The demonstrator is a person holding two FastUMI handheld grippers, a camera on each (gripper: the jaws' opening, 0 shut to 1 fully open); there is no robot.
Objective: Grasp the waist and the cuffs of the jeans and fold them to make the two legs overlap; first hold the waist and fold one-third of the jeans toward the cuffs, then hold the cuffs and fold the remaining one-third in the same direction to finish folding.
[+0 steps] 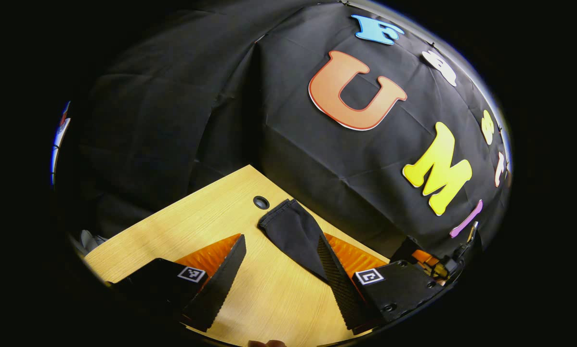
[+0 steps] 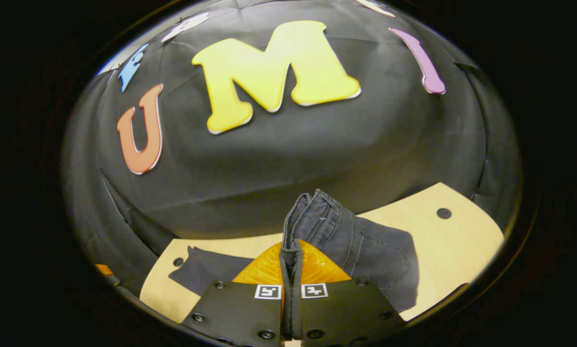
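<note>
Dark grey jeans lie on a light wooden table (image 1: 211, 217). In the left gripper view one leg's cuff (image 1: 291, 226) reaches to the table's far edge. My left gripper (image 1: 281, 238) hovers open just above the table, its right finger over that leg and its left finger over bare wood. In the right gripper view my right gripper (image 2: 291, 246) is shut on the waistband (image 2: 317, 209), which stands up from the table in a bunched fold. The seat with a back pocket (image 2: 380, 258) lies flat to the right, and a leg end (image 2: 206, 270) lies to the left.
The table (image 2: 462, 236) ends at the black cloth wall right behind the jeans. Round cable holes sit near the far corners (image 1: 261, 202) (image 2: 444, 213). An orange and black device (image 1: 426, 258) shows at the right edge of the left gripper view.
</note>
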